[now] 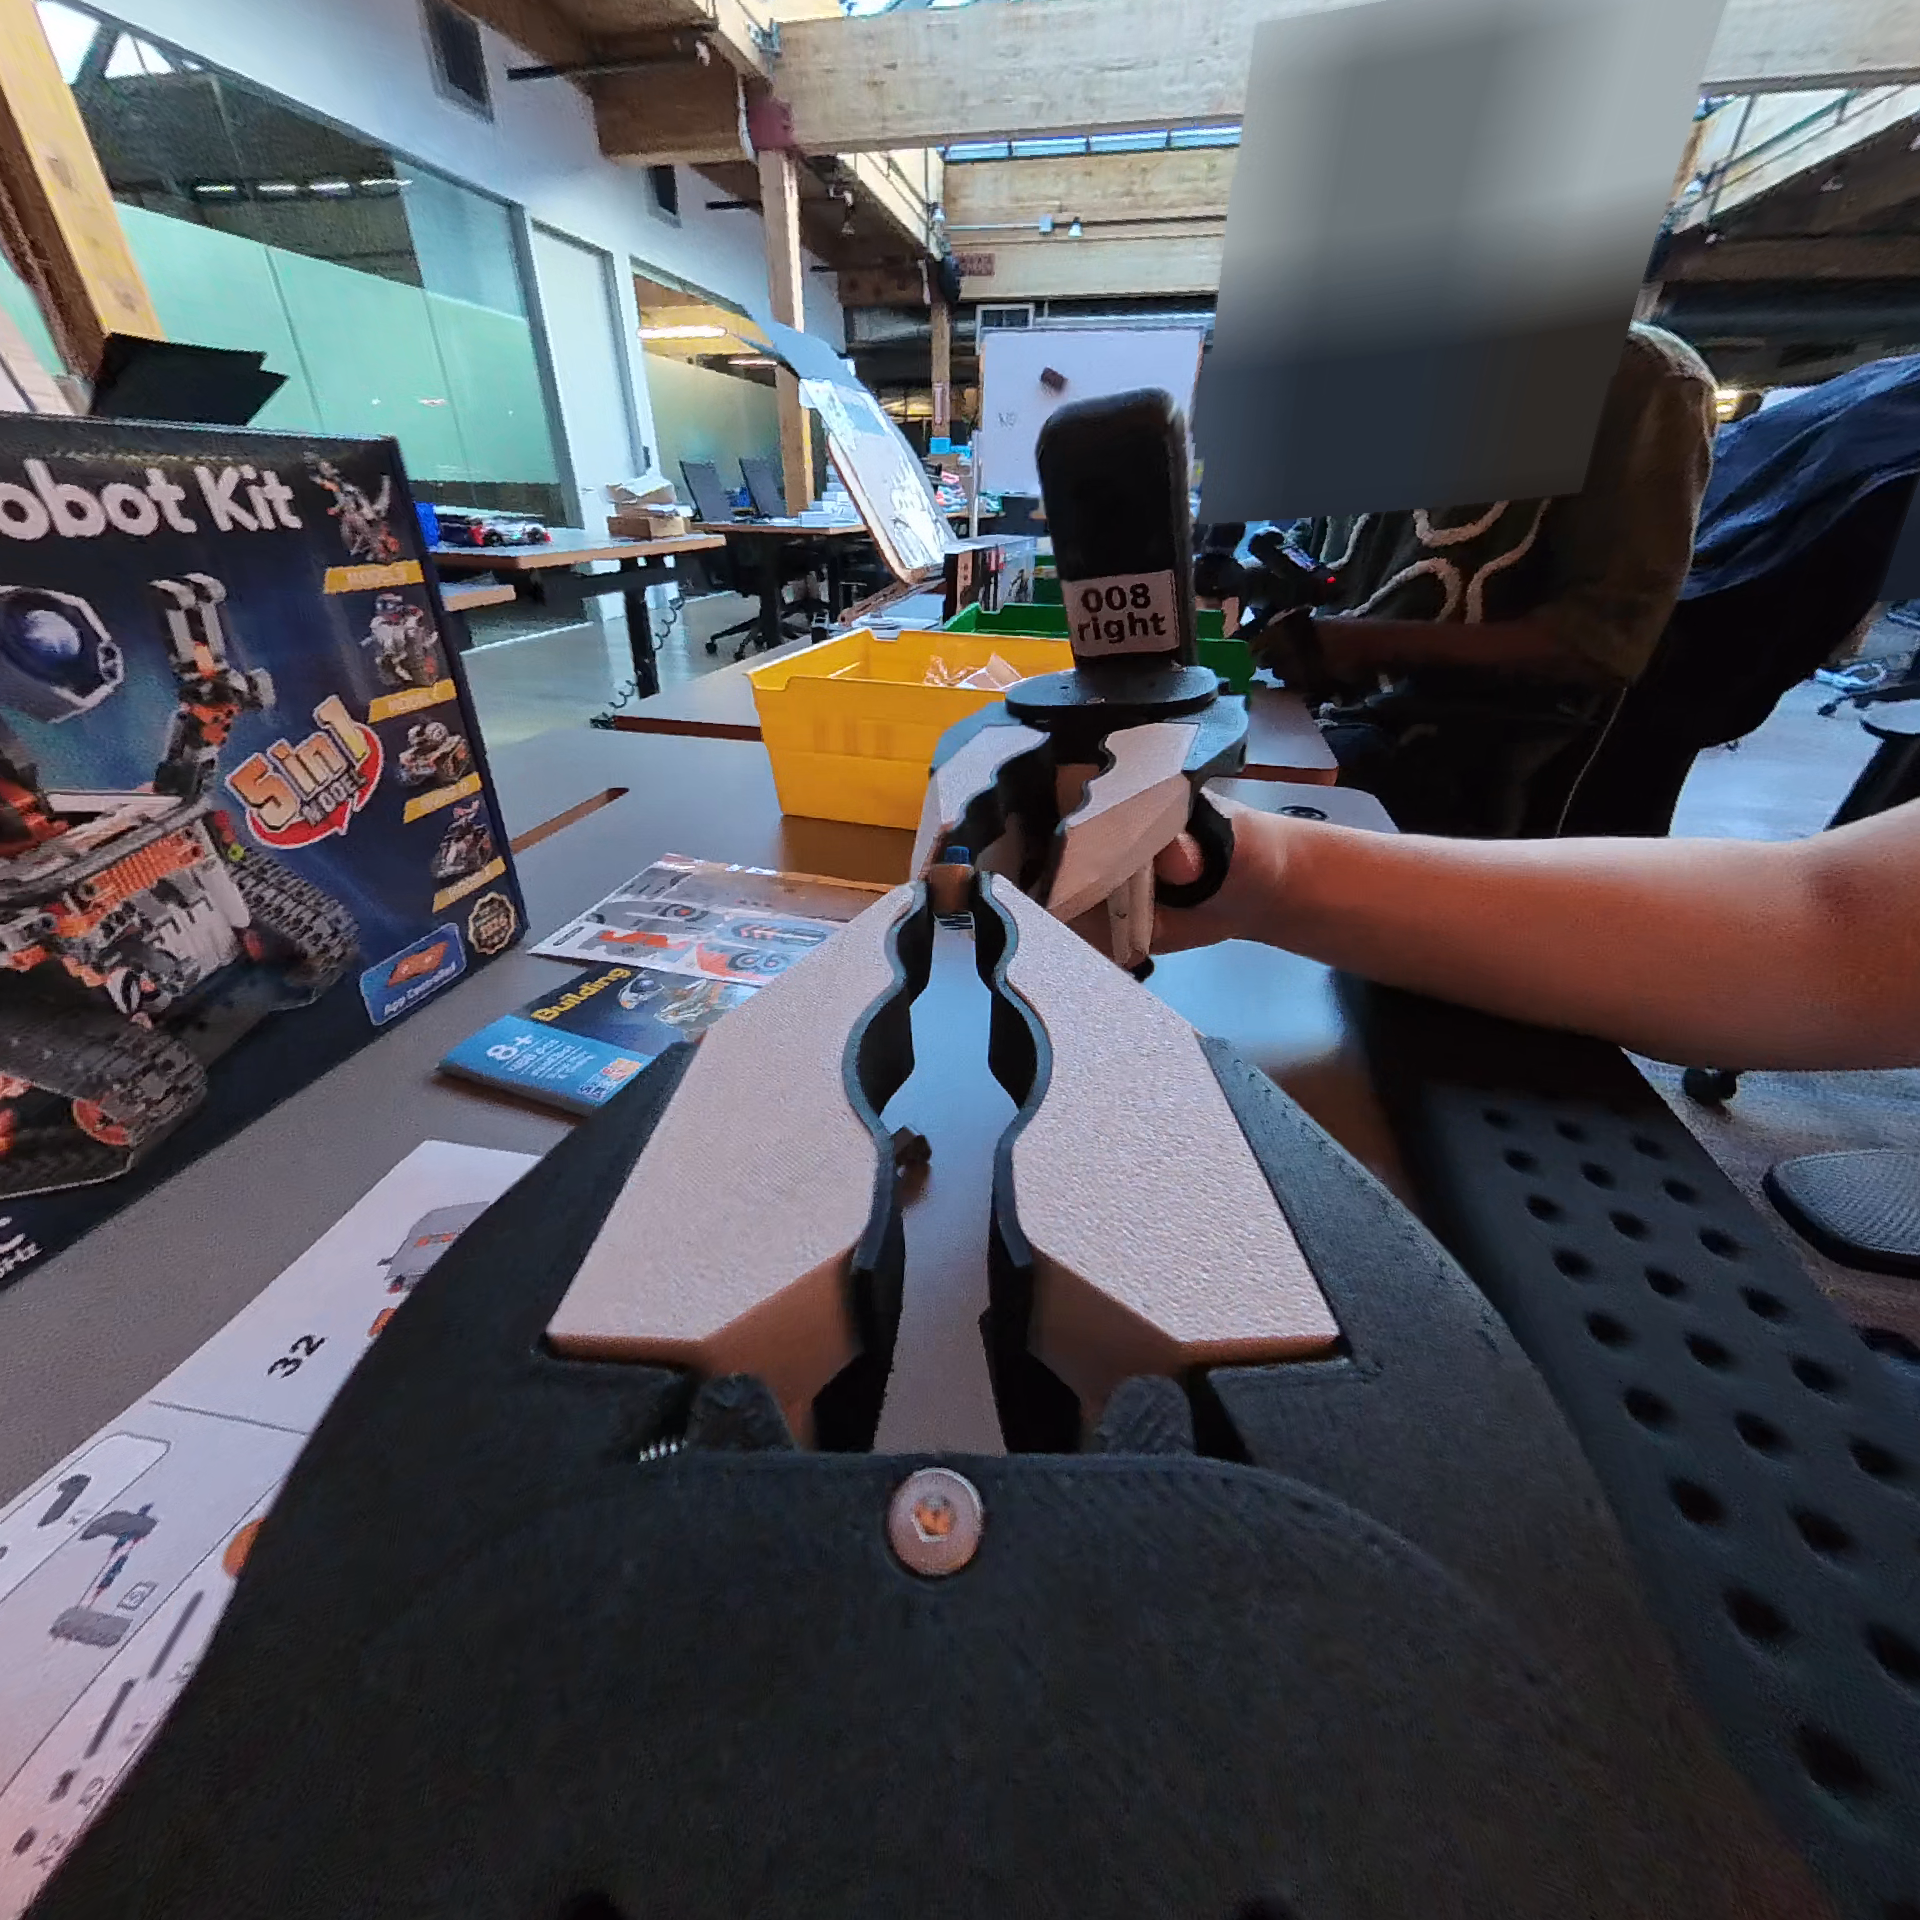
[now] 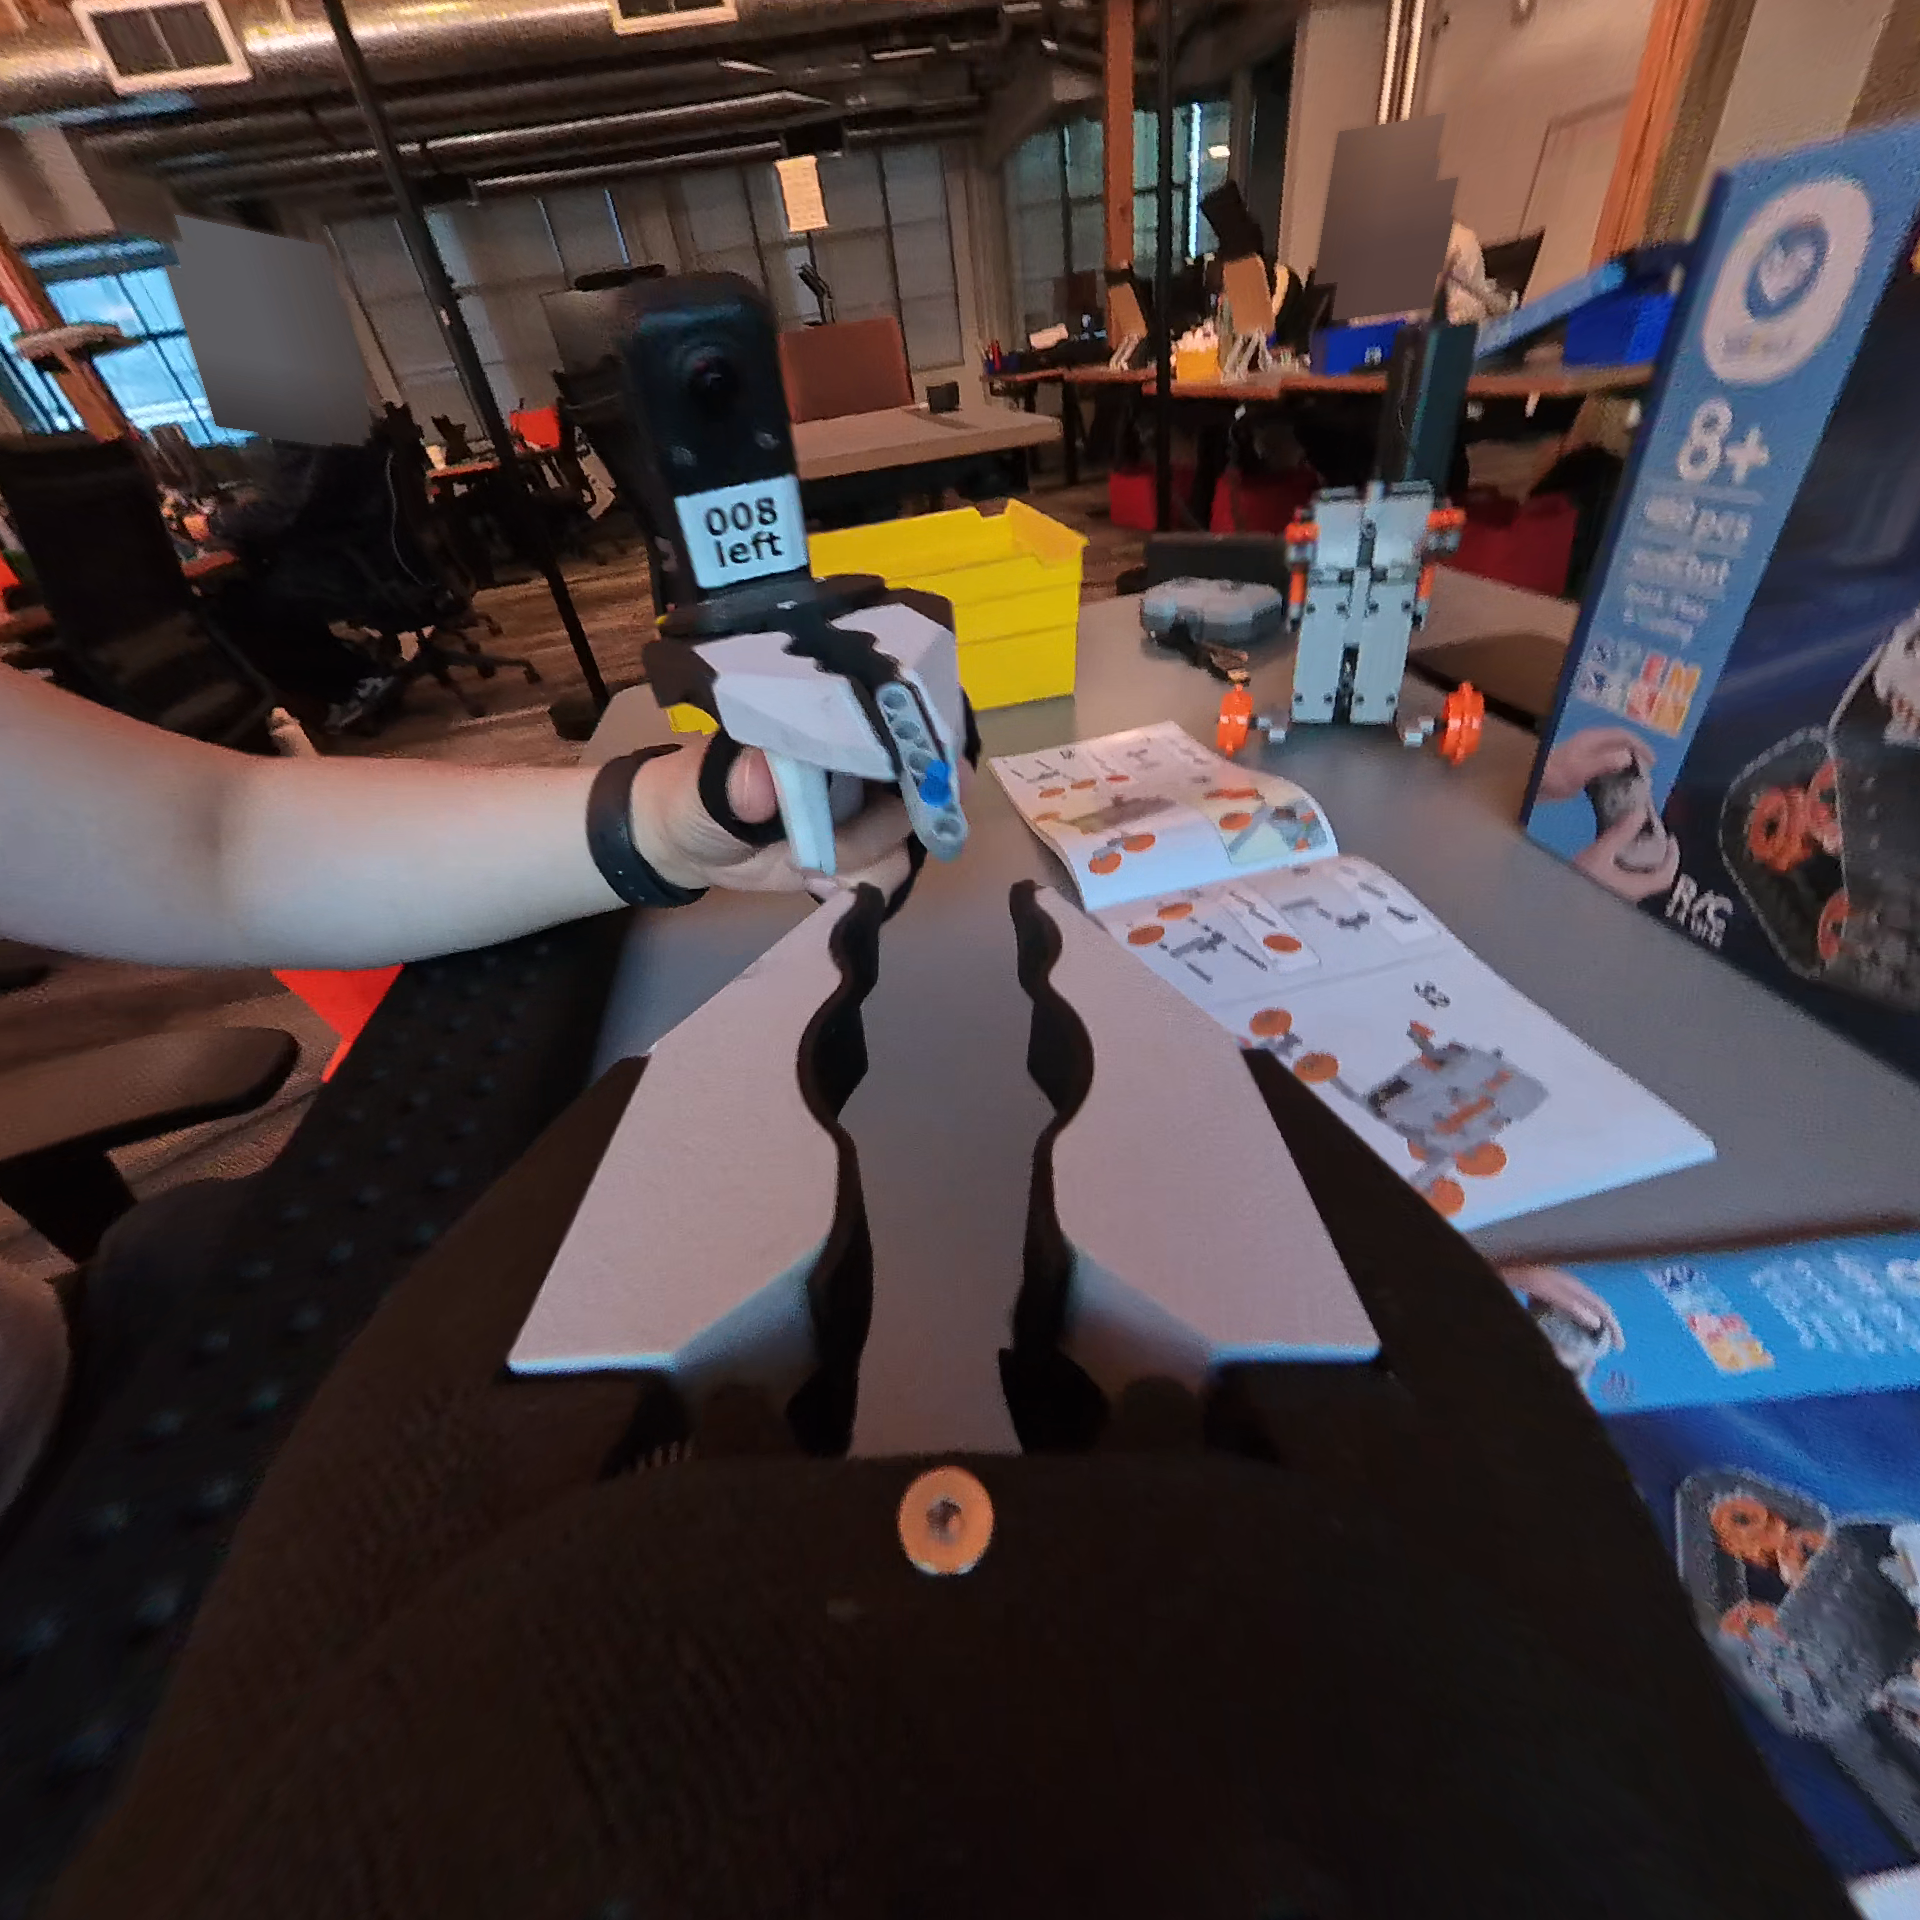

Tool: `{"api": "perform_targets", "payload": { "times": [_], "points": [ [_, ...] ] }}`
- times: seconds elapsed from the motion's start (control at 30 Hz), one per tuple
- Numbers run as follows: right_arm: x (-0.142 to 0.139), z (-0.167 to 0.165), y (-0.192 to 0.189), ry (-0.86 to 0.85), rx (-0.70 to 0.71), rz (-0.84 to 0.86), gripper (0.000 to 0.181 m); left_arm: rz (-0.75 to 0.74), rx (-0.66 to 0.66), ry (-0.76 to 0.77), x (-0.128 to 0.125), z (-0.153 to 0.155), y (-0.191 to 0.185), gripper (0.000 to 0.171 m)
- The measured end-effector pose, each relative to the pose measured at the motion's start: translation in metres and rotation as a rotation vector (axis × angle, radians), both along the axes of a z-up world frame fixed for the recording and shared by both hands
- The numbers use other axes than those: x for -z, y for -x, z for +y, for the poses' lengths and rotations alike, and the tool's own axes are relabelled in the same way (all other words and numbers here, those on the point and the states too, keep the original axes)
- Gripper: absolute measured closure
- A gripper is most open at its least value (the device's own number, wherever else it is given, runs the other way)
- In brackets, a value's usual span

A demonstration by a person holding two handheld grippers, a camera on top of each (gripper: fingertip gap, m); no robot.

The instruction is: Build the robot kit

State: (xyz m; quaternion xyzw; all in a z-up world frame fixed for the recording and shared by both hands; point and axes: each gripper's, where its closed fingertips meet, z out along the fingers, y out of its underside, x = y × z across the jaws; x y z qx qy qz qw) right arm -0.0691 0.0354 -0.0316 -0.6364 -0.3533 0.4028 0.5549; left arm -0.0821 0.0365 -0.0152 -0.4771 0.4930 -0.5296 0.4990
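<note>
My left gripper (image 1: 954, 899) is shut on a grey beam with holes (image 1: 952, 881) that carries a blue pin (image 1: 957, 856), held above the dark table (image 1: 675, 790). The right wrist view shows that gripper (image 2: 914, 727) gripping the beam (image 2: 920, 769) with the blue pin (image 2: 935, 777) near its lower end. My right gripper (image 2: 943, 902) is open and empty, its tips just below and right of the beam. It also shows in the left wrist view (image 1: 1049, 821), held by a hand, directly behind the beam.
A robot kit box (image 1: 208, 779) stands at the left. An open instruction booklet (image 2: 1299, 935), a half-built grey and orange model (image 2: 1361, 634) and a yellow bin (image 2: 997, 603) sit on the table. A sticker sheet (image 1: 707, 925) and blue booklet (image 1: 582, 1039) lie nearby. A black perforated chair (image 1: 1662, 1351) is close. Both grippers' tips are close together, under 4 cm apart.
</note>
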Motion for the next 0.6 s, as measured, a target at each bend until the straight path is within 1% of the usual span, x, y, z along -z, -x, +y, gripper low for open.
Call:
{"api": "perform_targets", "payload": {
  "times": [0.1, 0.13, 0.17, 0.2, 0.3, 0.37, 0.4, 0.43, 0.6],
  "points": [
    [-0.003, -0.001, 0.006, -0.045, 0.009, -0.011, 0.156, -0.007, 0.024, -0.01, -0.001, -0.006, -0.003, 0.167],
    [-0.002, -0.002, 0.008, -0.046, 0.005, -0.021, 0.159, -0.007, 0.035, -0.006, -0.001, -0.008, -0.004, 0.167],
    [-0.002, -0.007, 0.01, -0.049, -0.025, -0.019, 0.175, -0.011, 0.047, -0.005, -0.002, -0.01, -0.005, 0.167],
    [-0.003, -0.008, 0.01, -0.048, -0.032, -0.018, 0.177, -0.023, 0.066, -0.003, -0.003, -0.014, -0.005, 0.168],
    [0.0, -0.012, 0.011, -0.04, -0.057, -0.033, 0.177, -0.013, 0.095, -0.001, -0.003, -0.018, -0.005, 0.167],
    [-0.002, -0.013, 0.011, -0.041, -0.067, -0.021, 0.178, 0.035, 0.091, -0.008, 0.004, -0.018, -0.009, 0.162],
    [-0.002, -0.012, 0.011, -0.03, -0.06, -0.02, 0.178, 0.05, 0.09, -0.006, 0.007, -0.018, -0.011, 0.163],
    [-0.001, -0.01, 0.011, -0.02, -0.051, -0.02, 0.178, 0.046, 0.092, 0.0, 0.008, -0.018, -0.013, 0.168],
    [-0.01, -0.008, 0.01, -0.013, -0.046, 0.064, 0.178, -0.033, 0.101, 0.067, -0.002, -0.016, -0.015, 0.168]
  ]
}}
